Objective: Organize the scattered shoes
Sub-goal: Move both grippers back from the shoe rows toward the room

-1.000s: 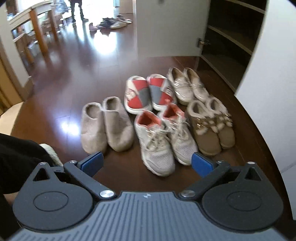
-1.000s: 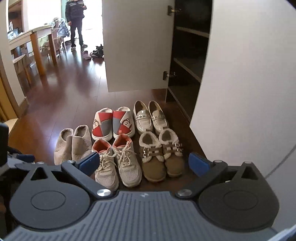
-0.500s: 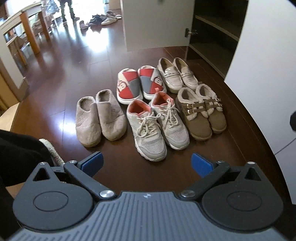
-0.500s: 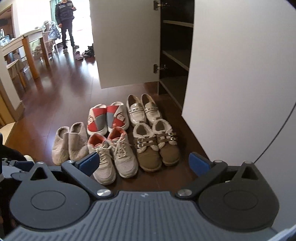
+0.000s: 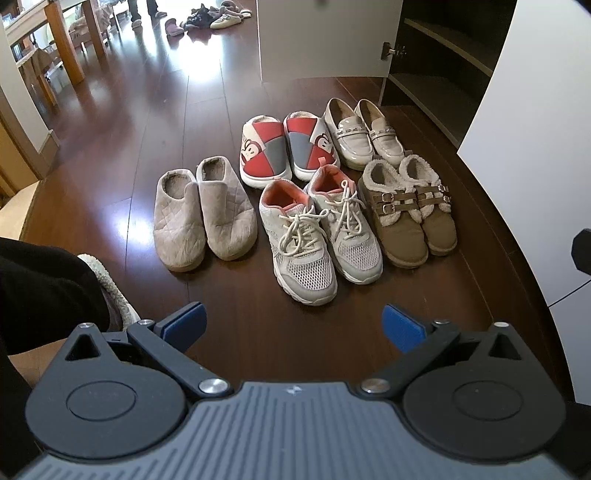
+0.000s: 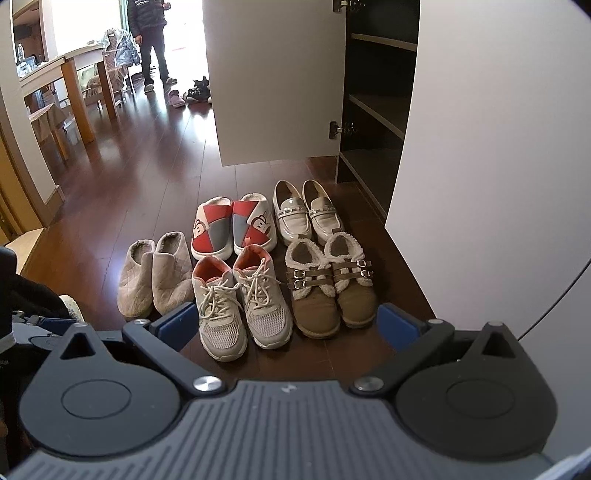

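Several pairs of shoes stand side by side on the dark wood floor: beige quilted slippers (image 5: 203, 212) (image 6: 155, 273), red-and-grey monkey slippers (image 5: 284, 147) (image 6: 232, 225), grey laced sneakers (image 5: 321, 229) (image 6: 240, 295), cream loafers (image 5: 364, 133) (image 6: 306, 212), and brown fleece-lined shoes (image 5: 410, 206) (image 6: 328, 284). My left gripper (image 5: 293, 326) is open and empty, held back from the sneakers. My right gripper (image 6: 286, 323) is open and empty, also above and behind the sneakers' toes.
An open shoe cabinet (image 5: 439, 62) (image 6: 373, 92) with dark shelves and a white door (image 6: 273, 81) stands behind the shoes. A white wall panel (image 6: 498, 166) is at right. A wooden table (image 6: 74, 85), a standing person (image 6: 151, 40) and more shoes (image 5: 207, 18) are far back.
Both grippers have pulled back and up from the shoes, so the shoes look smaller and farther. Both stay open; no shoe has moved.
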`<state>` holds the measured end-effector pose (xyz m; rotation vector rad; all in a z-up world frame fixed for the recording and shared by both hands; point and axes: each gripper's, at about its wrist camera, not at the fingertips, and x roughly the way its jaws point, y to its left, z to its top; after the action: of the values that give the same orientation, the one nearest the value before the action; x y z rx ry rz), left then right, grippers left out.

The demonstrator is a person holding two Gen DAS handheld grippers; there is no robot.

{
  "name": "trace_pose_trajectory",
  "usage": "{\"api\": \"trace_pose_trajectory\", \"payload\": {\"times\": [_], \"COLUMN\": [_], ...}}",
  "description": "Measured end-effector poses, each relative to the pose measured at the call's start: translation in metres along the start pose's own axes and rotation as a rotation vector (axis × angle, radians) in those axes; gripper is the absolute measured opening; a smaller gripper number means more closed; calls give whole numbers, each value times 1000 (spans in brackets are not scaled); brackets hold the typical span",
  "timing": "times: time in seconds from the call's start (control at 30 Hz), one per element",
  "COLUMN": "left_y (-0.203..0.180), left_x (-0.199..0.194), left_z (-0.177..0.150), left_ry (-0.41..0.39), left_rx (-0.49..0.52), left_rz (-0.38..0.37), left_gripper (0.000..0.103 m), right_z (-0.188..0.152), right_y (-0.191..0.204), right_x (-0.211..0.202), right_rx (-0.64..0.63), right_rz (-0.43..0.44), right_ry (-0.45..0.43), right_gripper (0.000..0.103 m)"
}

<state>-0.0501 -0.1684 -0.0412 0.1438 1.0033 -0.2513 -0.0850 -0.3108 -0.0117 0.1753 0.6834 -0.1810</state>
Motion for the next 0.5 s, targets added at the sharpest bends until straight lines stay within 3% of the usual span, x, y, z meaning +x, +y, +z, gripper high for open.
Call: {"api": "trace_pose_trajectory", "payload": {"times": [0.07,0.27,0.37,0.5], "left_y": [10,70,118,153], "left_x": [-3,-22,-40,-52], "left_z": [9,54,81,96], "left_ry": [-21,-163,-259,-295], "left_rx": [-24,-116,-158,-174], "left_rz": [-4,0,107,209], "left_gripper": [102,102,102,102], "right_z": [9,46,60,78], "right_y": [3,0,-7,-12], "right_x": [-5,-52,-61,-51], "right_rx": [14,67,73,16], "right_rz": [-15,41,69,76], "right_ry": [-49,-411,-494,-522], "right_gripper": [101,101,102,102]}}
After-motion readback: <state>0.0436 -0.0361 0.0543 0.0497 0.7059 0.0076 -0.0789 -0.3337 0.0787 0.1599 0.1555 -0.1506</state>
